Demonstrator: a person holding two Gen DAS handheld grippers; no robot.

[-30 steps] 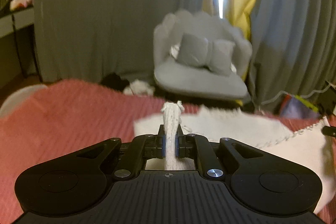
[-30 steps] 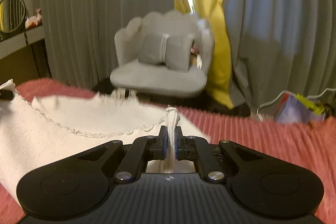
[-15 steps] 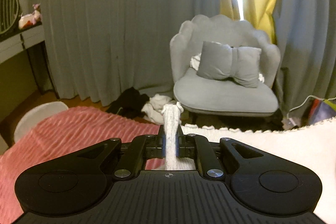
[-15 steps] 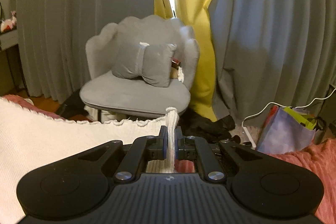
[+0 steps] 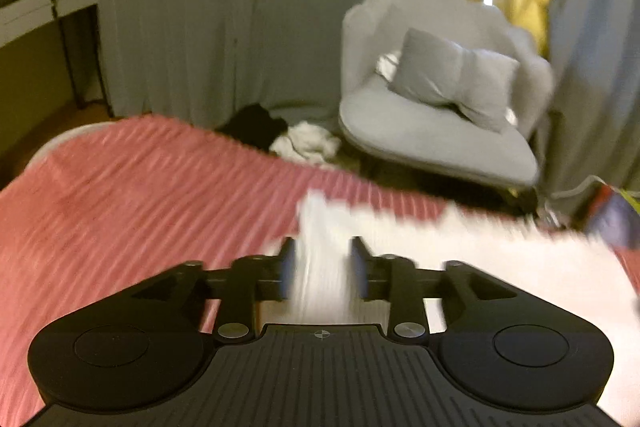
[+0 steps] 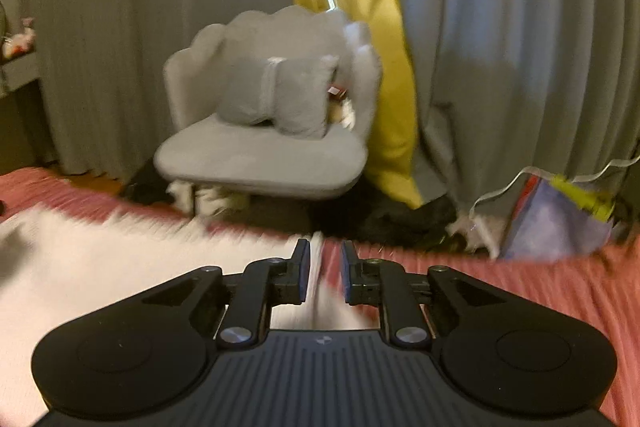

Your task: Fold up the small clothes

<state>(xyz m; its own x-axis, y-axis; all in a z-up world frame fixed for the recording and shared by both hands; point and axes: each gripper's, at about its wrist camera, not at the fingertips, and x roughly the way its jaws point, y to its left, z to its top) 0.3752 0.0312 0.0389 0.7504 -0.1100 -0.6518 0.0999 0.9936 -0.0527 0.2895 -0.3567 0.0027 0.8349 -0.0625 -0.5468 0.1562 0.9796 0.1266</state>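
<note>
While both jaws were opening, the left hand-held gripper (image 5: 323,269) and right hand-held gripper (image 6: 324,273) released the white knit garment (image 5: 500,259) onto the pink bedspread (image 5: 140,195), finishing a fold; withdrawing and regrasping seemed next.

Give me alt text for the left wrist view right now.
The left gripper is opening, its jaws apart with a strip of the white knit garment between them, over the pink ribbed bedspread. Behind stand a grey shell-backed armchair with a bow cushion, and grey curtains. The picture is motion-blurred.
</note>
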